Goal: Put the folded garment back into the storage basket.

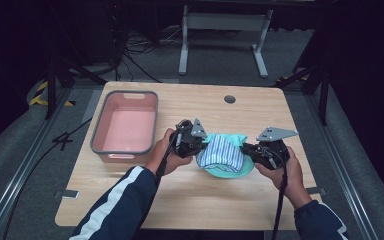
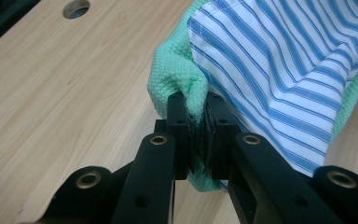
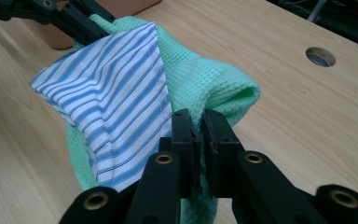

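Both the left tool and right tool pinch the green cloth, striped cloth draped over it, above the counter, likely bound for the pink bin.

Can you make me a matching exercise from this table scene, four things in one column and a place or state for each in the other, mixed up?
Things:
1. pink tub
2. striped cloth
3. green cloth
4. round hole

Places or states:
A. pinched at both ends by closed jaws, left gripper and right gripper
B. in the tabletop near the far edge
C. lying on top of the other cloth
D. standing on the left side of the table, nothing inside

Pairs: 1-D, 2-C, 3-A, 4-B
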Demonstrator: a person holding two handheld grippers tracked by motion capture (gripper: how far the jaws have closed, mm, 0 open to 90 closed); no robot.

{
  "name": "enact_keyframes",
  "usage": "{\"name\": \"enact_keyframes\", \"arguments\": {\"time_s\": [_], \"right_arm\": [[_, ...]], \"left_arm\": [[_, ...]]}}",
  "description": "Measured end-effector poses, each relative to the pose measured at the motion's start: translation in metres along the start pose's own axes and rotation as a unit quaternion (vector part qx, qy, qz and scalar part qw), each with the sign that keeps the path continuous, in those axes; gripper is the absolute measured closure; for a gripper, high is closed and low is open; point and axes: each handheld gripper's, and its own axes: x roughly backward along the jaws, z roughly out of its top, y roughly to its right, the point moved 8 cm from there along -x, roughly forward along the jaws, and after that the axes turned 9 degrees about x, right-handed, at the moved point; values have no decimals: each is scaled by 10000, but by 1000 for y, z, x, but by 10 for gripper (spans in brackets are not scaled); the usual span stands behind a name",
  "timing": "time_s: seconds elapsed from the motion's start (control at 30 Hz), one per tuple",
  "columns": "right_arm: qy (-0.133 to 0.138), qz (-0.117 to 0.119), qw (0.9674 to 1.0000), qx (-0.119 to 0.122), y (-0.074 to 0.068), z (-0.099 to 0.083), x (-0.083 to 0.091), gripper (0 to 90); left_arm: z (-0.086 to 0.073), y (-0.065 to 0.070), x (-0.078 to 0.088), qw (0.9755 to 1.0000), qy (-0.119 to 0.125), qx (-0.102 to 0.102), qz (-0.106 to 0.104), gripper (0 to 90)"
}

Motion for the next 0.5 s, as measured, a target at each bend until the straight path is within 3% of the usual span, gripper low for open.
{"name": "enact_keyframes", "arguments": {"time_s": [0.2,0.5], "right_arm": [[60,24,9999,84,0,18,-6,837],[154,93,9996,229,-7,46,-17,837]], "left_arm": [[1,-13,10,9999,59,83,14,830],[-4,-32,30,9997,54,117,216,830]]}}
